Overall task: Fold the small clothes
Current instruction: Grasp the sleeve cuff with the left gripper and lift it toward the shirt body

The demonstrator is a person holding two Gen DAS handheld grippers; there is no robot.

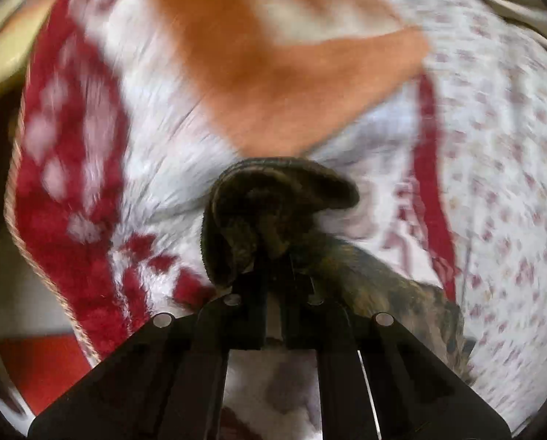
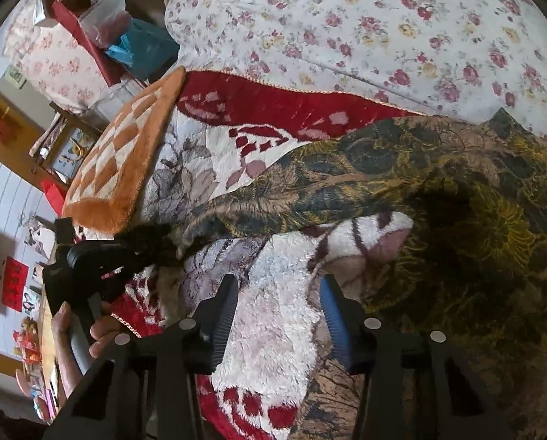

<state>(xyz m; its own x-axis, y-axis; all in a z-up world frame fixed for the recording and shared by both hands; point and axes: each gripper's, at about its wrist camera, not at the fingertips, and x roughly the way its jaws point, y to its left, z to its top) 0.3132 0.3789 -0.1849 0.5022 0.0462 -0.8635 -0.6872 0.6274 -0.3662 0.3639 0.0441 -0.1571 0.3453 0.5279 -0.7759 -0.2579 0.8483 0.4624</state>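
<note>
A bed is covered by a white sheet with small red flowers (image 2: 365, 25), seen across the top of the right wrist view. Over it a fluffy blanket (image 2: 273, 315) in white with red borders and a leaf pattern is spread. On the blanket's far left edge an orange and white checked cushion (image 2: 112, 168) is laid, tilted; in the left wrist view the cushion (image 1: 273, 84) is blurred.

The task's thing, a dark garment with a yellow and brown floral print (image 2: 456, 198), is draped over the blanket on the right side and is stretched in a narrow strip toward the left. Its end (image 1: 269, 212) is bunched and clamped in the left tongs (image 1: 279, 267), whose jaws are clenched tightly on the cloth. From the right wrist view the same left tongs (image 2: 152, 245) are seen at the strip's tip, held by a person's hand (image 2: 90, 330).

The right tongs (image 2: 279, 315) are held partly parted over bare blanket, just beside the garment's edge; nothing is seen pressed between the fingers (image 2: 223, 319), one black, one blue.
</note>
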